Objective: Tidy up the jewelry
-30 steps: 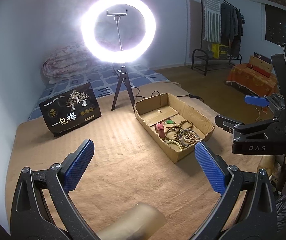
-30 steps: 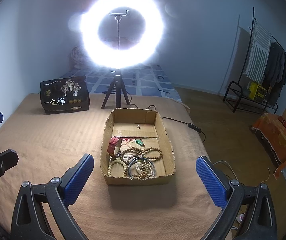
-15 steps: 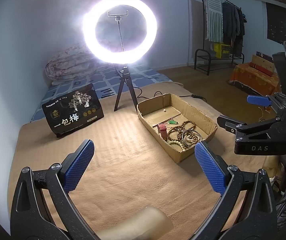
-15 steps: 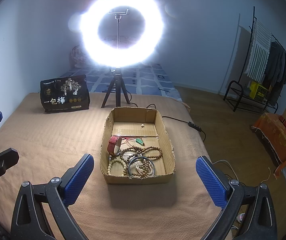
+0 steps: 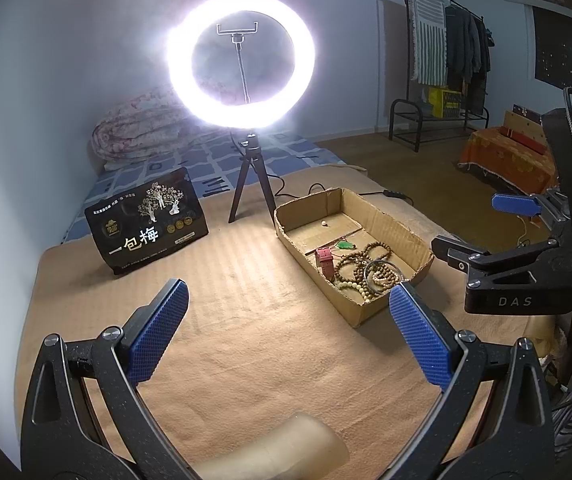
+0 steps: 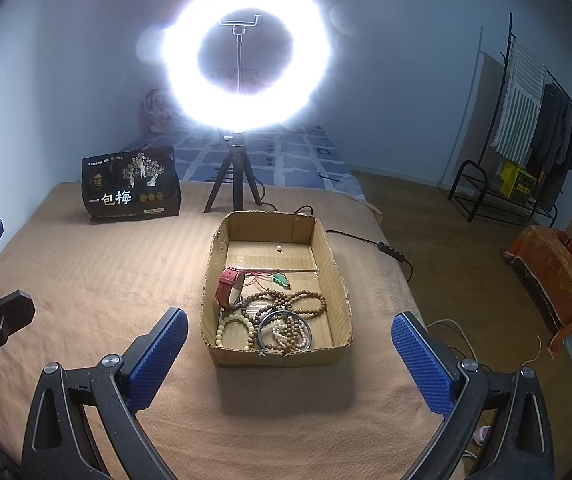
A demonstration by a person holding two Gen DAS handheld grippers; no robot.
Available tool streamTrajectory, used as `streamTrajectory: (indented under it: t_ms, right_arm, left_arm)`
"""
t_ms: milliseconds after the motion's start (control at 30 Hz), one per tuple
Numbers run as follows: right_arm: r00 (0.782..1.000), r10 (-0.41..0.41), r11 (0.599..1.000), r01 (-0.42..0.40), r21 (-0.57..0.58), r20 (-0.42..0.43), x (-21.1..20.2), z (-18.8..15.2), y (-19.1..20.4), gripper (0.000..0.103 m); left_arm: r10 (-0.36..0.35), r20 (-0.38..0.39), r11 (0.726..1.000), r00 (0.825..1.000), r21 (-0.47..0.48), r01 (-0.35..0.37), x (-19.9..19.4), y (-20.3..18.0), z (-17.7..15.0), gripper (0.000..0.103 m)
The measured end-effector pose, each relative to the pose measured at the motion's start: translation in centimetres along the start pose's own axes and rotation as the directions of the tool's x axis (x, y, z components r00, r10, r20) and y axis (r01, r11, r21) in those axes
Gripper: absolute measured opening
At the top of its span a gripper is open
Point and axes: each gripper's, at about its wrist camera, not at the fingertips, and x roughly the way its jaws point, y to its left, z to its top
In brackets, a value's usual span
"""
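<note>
A shallow cardboard box [image 6: 332, 264] [image 5: 390, 224] sits on the tan blanket. It holds a red watch [image 6: 229, 287] [image 5: 324, 261], a green pendant [image 6: 280, 280] on a red cord, brown bead strings [image 6: 298, 302], a cream bead bracelet [image 6: 235, 324], a metal bangle [image 6: 283, 330] and a small white bead [image 6: 279, 247]. My right gripper [image 6: 286, 354] is open and empty, just in front of the box. My left gripper [image 5: 288, 332] is open and empty, to the left of the box. The right gripper also shows in the left wrist view [image 5: 486, 228].
A lit ring light on a tripod [image 6: 231, 184] stands behind the box, its cable [image 6: 386, 246] trailing right. A black snack bag [image 6: 129, 184] stands at the back left. The bed's right edge drops to a wooden floor with a clothes rack [image 6: 526, 136].
Both grippers have drifted slightly back from the box; the view shifts a little. Both stay open and empty.
</note>
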Motion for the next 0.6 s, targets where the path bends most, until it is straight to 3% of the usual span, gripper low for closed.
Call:
streamTrajectory:
  t_ms: [600]
  right_arm:
    - [1.0, 0.0, 1.0, 0.0, -0.005, -0.006, 0.2, 0.0, -0.07, 0.103]
  left_arm:
    - [0.011, 0.013, 1.0, 1.0, 0.013, -0.011, -0.21, -0.22, 0.08, 0.102]
